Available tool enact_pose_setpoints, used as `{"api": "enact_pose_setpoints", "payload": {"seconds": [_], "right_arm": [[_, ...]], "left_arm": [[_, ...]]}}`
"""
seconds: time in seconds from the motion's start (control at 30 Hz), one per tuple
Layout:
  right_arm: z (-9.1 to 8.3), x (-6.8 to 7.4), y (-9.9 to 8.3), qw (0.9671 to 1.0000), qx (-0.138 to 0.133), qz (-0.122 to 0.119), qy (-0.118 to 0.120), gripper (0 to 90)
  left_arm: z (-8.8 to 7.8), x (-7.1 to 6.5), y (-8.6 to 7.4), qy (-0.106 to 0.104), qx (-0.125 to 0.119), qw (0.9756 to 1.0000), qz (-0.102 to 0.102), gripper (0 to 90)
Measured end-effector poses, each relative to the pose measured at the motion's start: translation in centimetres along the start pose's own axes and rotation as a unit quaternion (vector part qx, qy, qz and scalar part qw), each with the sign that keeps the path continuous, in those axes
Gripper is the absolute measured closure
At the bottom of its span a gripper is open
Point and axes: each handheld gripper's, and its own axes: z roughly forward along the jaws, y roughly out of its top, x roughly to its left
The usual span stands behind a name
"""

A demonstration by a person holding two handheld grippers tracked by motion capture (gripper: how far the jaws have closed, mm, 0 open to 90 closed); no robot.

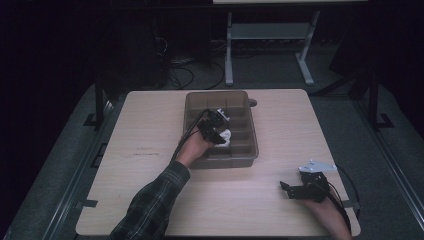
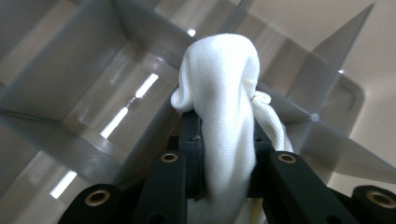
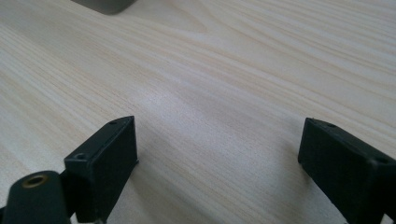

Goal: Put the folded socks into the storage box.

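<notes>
Wood-grain table (image 1: 150,130), pale and matte with long streaky lines, rounded corners, and sitting toward the far middle of it is a grey see-through plastic organizer tray (image 1: 252,131) split by thin divider walls into a grid of little rectangular compartments. The left gripper (image 1: 218,131) is over the tray's near-middle section, held by a hand coming out of a dark plaid sleeve (image 1: 152,202), and its black fingers are clamped tight on a white cloth (image 2: 224,116). From the left gripper view the cloth looks like soft fine-knit cotton, bunched into a rounded lump that bulges up above the fingers, with a small knotted or rolled bit on its right side and folds trailing down between them. It hangs above the point where the dividers meet, so I can't tell which compartment it belongs over. The tray walls (image 2: 154,37) are smooth and glossy, catching bright strips of light on the bottom. The right gripper (image 1: 286,188) is well apart from all that, down by the near right corner of the table, with the grey three-cornered plate on top and a black cable trailing off behind. In the right gripper view its blocky matte black fingers (image 3: 109,154) are spread wide with nothing between them, just bare wood, and a rounded corner of the tray (image 3: 105,5) peeks in at the top edge
</notes>
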Motion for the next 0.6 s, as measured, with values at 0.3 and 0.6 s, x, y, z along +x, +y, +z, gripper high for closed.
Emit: {"api": "enact_pose_setpoints", "payload": {"seconds": [0.3, 0.6], "right_arm": [[-0.02, 0.0, -0.02, 1.0, 0.0, 0.0, 0.0, 11.3], [-0.02, 0.01, -0.02, 1.0, 0.0, 0.0, 0.0, 11.3]], "left_arm": [[0.78, 0.25, -0.05, -0.004, 0.014, 0.9999, -0.005, 75.1], [0.16, 0.18, -0.04, 0.009, 0.005, 0.9999, -0.001, 66.5]]}}
